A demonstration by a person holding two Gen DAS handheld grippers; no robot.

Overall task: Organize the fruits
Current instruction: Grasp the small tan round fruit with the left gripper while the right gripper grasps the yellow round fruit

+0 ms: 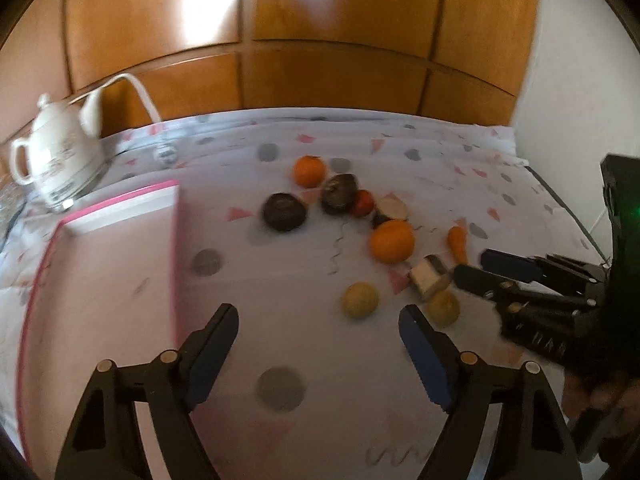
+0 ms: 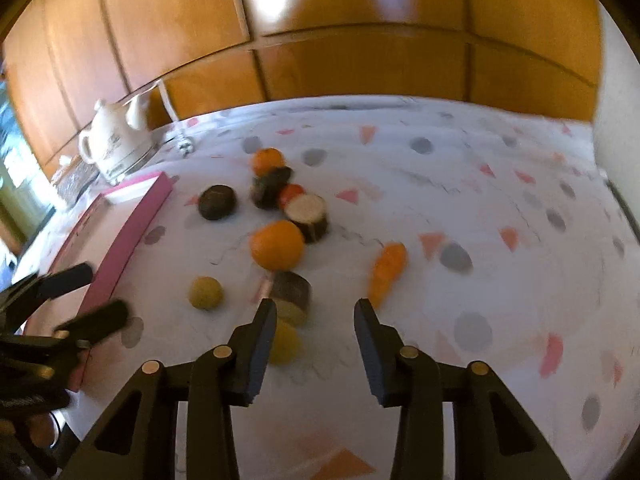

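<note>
Fruits and vegetables lie loose on the patterned tablecloth: a large orange, a smaller orange, two yellow fruits, a carrot, dark round pieces and a red tomato. My left gripper is open and empty, above the cloth next to the pink tray. My right gripper is open and empty, just short of a cut dark piece; it also shows in the left wrist view.
A white teapot stands at the back left behind the tray. A wooden panelled wall runs along the table's far edge. A white wall is on the right.
</note>
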